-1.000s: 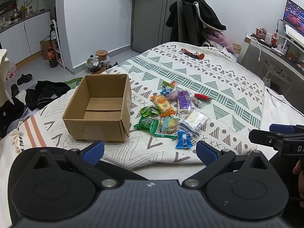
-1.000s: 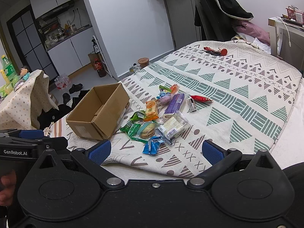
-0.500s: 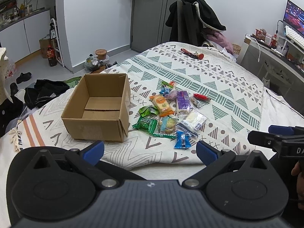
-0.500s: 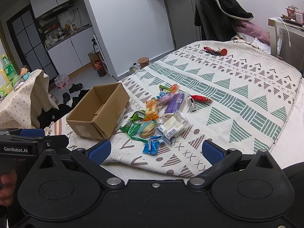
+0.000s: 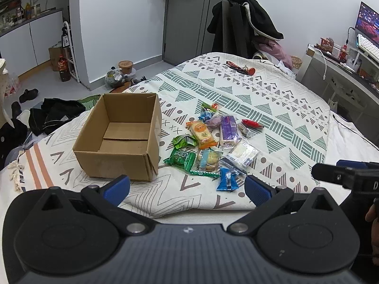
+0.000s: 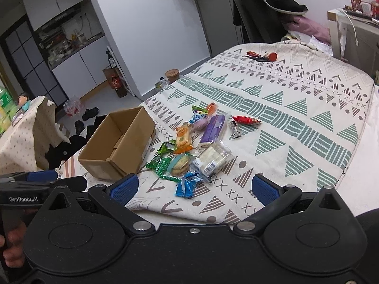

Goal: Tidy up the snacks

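a heap of wrapped snacks lies on the patterned bedspread, just beside the open, empty cardboard box to its left, a blue packet nearest the bed's edge and a red one at the far side. over the past second almost nothing has moved: the left gripper and right gripper hover short of the bed, both with blue-padded fingers spread wide and nothing between them, the view drifting only slightly. every snack sits where it was and the box holds nothing, so sorting appears not to have started; the first pick, likely the near blue packet, is yet to come.
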Demonstrator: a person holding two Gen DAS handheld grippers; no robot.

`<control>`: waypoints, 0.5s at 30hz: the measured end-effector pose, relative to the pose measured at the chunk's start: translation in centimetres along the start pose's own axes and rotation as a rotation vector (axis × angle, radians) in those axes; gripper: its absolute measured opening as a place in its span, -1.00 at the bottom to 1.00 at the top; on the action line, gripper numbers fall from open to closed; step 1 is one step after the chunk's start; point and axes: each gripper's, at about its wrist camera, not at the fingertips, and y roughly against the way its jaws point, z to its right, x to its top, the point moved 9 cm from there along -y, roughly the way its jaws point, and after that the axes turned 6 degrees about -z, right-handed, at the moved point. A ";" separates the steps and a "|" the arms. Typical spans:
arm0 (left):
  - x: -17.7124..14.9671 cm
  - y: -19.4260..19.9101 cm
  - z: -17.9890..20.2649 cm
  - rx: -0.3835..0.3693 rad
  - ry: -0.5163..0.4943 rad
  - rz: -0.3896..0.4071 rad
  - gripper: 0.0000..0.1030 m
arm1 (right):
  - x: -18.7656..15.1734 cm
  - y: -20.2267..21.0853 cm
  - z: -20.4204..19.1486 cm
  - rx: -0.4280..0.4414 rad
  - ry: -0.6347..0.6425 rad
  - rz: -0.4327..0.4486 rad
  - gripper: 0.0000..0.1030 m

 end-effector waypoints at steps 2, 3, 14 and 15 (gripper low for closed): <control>0.4 -0.4 -0.1 -0.003 0.000 -0.005 0.99 | 0.2 -0.4 0.0 -0.002 0.001 -0.006 1.00; 0.5 -0.7 -0.1 -0.006 0.001 -0.006 0.99 | 0.4 -0.6 -0.1 -0.003 0.005 -0.009 1.00; 1.2 -4.2 -0.1 -0.039 0.021 -0.036 0.98 | 1.7 -3.8 0.3 0.005 0.006 -0.074 0.89; 1.2 -4.7 -0.1 -0.043 0.024 -0.040 0.98 | 1.8 -4.1 0.5 0.004 -0.004 -0.080 0.83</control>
